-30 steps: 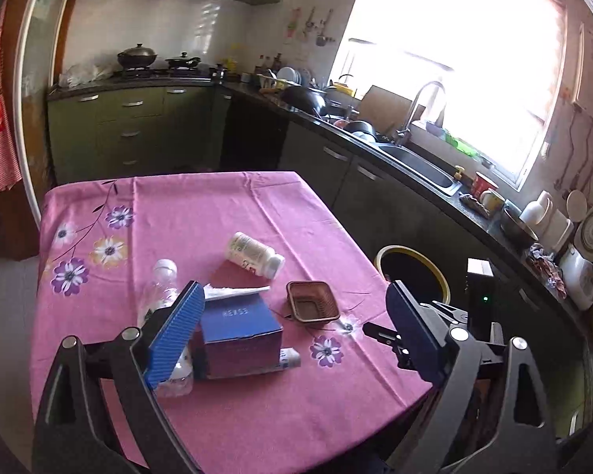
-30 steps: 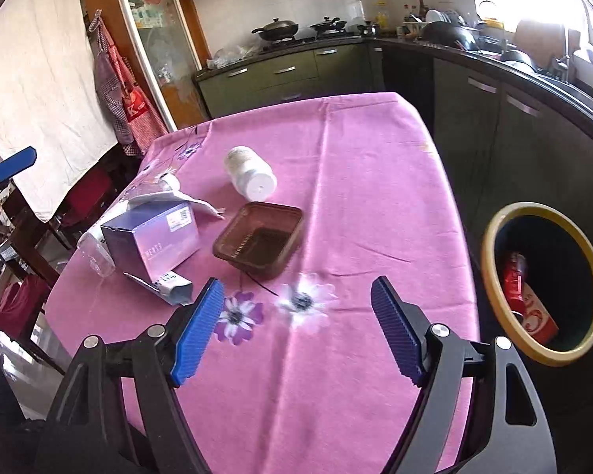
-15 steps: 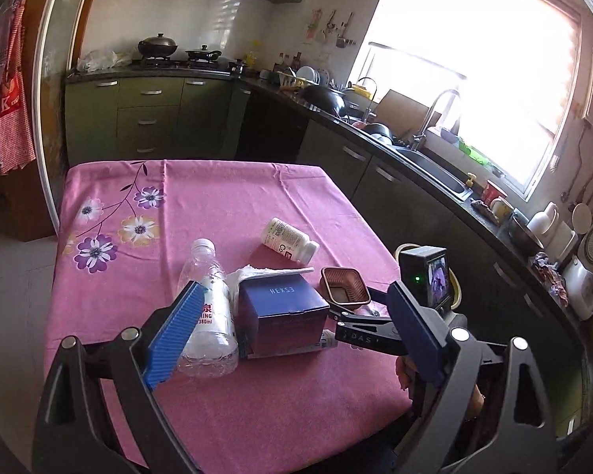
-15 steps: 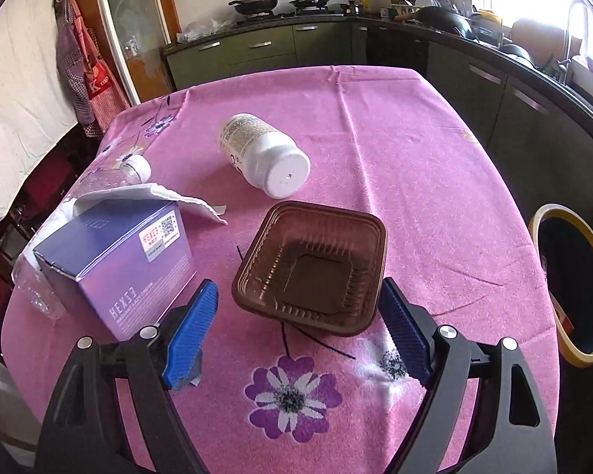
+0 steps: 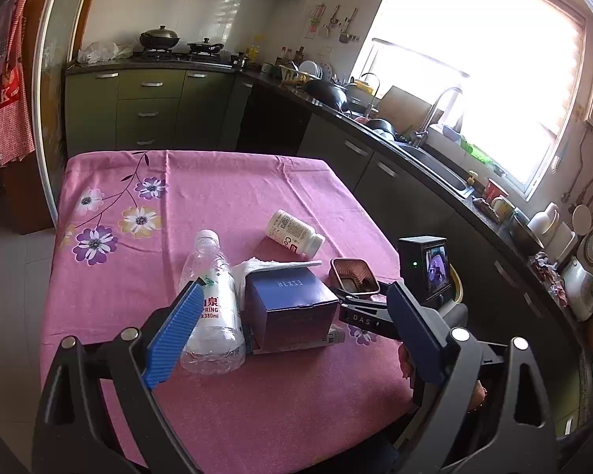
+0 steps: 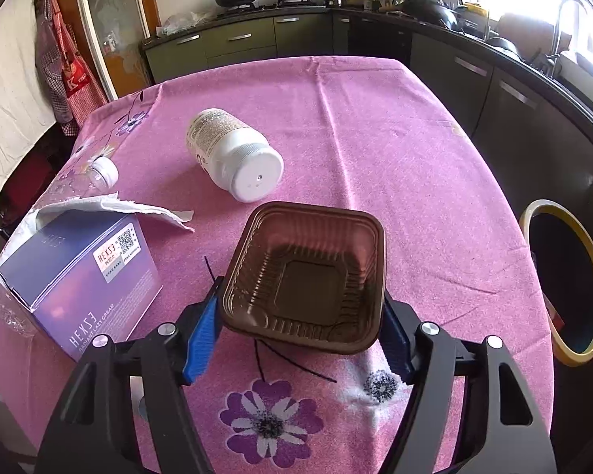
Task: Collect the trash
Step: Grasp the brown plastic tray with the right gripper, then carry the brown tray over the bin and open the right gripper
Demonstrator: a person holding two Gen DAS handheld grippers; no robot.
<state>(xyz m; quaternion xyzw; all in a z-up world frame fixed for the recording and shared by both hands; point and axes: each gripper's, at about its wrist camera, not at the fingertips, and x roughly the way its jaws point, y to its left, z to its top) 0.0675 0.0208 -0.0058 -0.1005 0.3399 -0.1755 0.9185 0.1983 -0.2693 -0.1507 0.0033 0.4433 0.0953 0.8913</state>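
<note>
Between the right gripper's (image 6: 298, 333) blue pads sits the brown tray (image 6: 306, 272), near its near edge. The jaws have just been closing on it, and the pads look to be right against its two side walls, though I can't tell whether they are pressing yet. So the step in hand, as I read it, is picking up the tray: the squeeze still has to firm up before any lift. The tray is thin, ribbed plastic, so I'd expect it to flex or pop out if pinched hard. It is open side up, roughly square, with no real long axis, and its rim is skewed a little against the line of the fingers.

Just left of that gripper stands the purple box (image 6: 79, 276), with a tissue (image 6: 114, 207) draped over its far edge. Farther ahead, a white jar (image 6: 233, 154) lies on its side, cap toward the gripper and its long axis running away to the left. Off to the right, below the table's edge, is the bin (image 6: 561, 284), where the tray should go next.

The left gripper (image 5: 292, 331) hangs with its jaws wide apart and holds nothing. A clear bottle (image 5: 213, 304) lies just inside its left pad, cap pointing away.
</note>
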